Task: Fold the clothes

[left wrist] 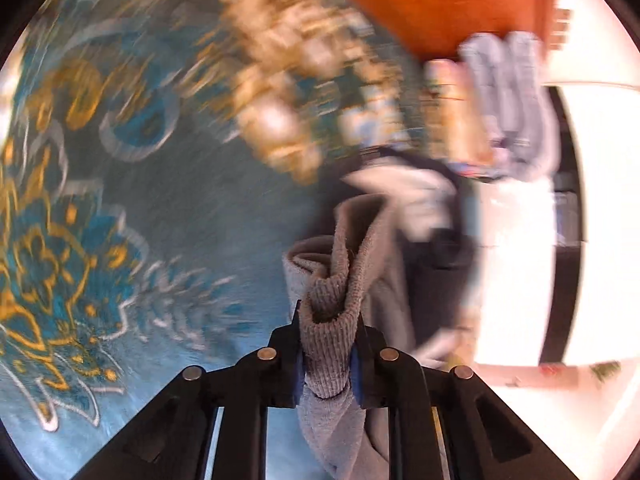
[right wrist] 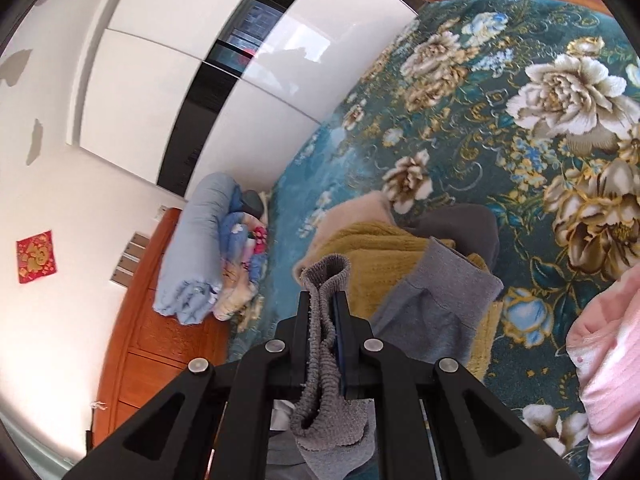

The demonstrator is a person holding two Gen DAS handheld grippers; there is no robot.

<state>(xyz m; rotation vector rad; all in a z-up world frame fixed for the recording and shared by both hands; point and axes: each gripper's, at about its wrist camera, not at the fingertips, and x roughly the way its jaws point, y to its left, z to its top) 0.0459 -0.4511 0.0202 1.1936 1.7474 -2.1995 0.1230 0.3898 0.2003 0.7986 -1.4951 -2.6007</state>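
A grey knitted garment with a ribbed edge is pinched between the black fingers of my left gripper, which is shut on it; the cloth hangs down below the jaws. The left wrist view is blurred by motion. In the right wrist view my right gripper is shut on another ribbed band of the same grey garment, whose sleeve with a cuff lies to the right of the fingers. Both grippers hold the garment above a teal flowered bedspread.
Under the grey sleeve lie a mustard knit, a pale beige piece and a dark grey one. A pink fleece sits at the right edge. A rolled blue quilt leans on the wooden headboard; white wardrobe doors stand behind.
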